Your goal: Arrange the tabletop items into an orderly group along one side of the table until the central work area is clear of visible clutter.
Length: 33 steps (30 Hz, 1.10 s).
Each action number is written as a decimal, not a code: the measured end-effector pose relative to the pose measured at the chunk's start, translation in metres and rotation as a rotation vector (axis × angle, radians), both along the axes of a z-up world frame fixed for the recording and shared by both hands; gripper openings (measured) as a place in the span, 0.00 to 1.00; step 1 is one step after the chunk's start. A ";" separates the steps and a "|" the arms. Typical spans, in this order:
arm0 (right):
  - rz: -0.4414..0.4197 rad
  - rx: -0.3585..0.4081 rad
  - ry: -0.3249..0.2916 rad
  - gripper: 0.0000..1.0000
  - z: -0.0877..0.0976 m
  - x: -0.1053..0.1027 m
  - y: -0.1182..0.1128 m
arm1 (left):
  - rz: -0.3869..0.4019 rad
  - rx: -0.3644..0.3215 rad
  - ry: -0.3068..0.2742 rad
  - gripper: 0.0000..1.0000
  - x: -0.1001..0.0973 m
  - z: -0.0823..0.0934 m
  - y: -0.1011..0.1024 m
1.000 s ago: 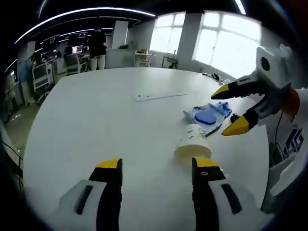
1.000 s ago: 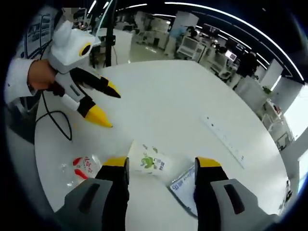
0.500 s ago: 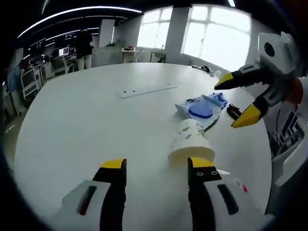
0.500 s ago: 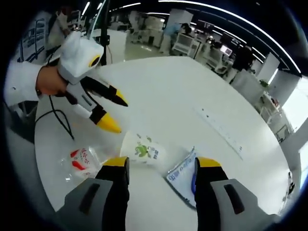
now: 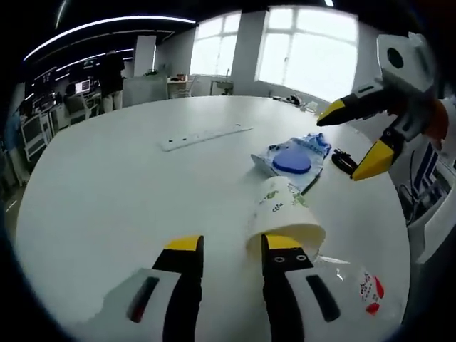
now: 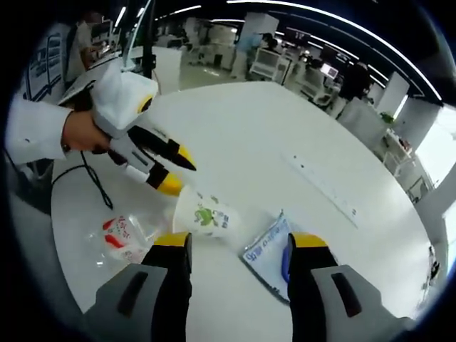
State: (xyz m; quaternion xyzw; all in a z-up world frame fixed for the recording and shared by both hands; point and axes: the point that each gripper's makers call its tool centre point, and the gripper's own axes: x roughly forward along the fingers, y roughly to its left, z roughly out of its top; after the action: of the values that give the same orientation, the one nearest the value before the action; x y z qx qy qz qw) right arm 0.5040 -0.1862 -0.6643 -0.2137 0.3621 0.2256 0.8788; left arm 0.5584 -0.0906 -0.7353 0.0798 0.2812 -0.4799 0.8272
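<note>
Left gripper (image 5: pixel 231 248) fingers stand narrowly apart at the rim of the tipped cup (image 5: pixel 281 213); right gripper (image 6: pixel 233 241) gapes wide above a blue pouch (image 6: pixel 265 251).

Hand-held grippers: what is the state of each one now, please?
Left hand-held gripper: open, beside the rim of the tipped white paper cup, holding nothing.
Right hand-held gripper: open, empty.

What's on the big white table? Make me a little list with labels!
table: white, round
paper cup: lying on its side, green print
blue packet: flat, beyond the cup
clear wrapper: red print, near the table edge
power strip: white, farther across the table
left hand-held gripper: open, at the cup's mouth
right hand-held gripper: open
</note>
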 end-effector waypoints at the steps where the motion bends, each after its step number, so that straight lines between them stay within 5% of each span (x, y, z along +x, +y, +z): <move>1: -0.002 -0.001 0.001 0.52 -0.001 0.000 -0.001 | -0.004 0.000 -0.009 0.24 0.000 0.000 -0.001; 11: -0.024 0.002 0.005 0.52 -0.003 0.000 -0.008 | -0.074 0.017 -0.072 0.00 -0.005 -0.007 -0.008; 23: -0.022 0.011 0.006 0.51 -0.005 0.000 -0.005 | -0.045 0.002 -0.113 0.00 0.002 -0.003 -0.011; 33: -0.011 0.025 -0.019 0.49 0.005 0.006 0.002 | 0.081 -0.001 -0.029 0.00 0.013 0.013 -0.001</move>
State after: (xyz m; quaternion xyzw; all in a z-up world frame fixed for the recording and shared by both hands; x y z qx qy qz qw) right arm 0.5097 -0.1842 -0.6592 -0.2029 0.3519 0.2229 0.8862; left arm 0.5717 -0.0919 -0.7223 0.0750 0.2719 -0.4447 0.8501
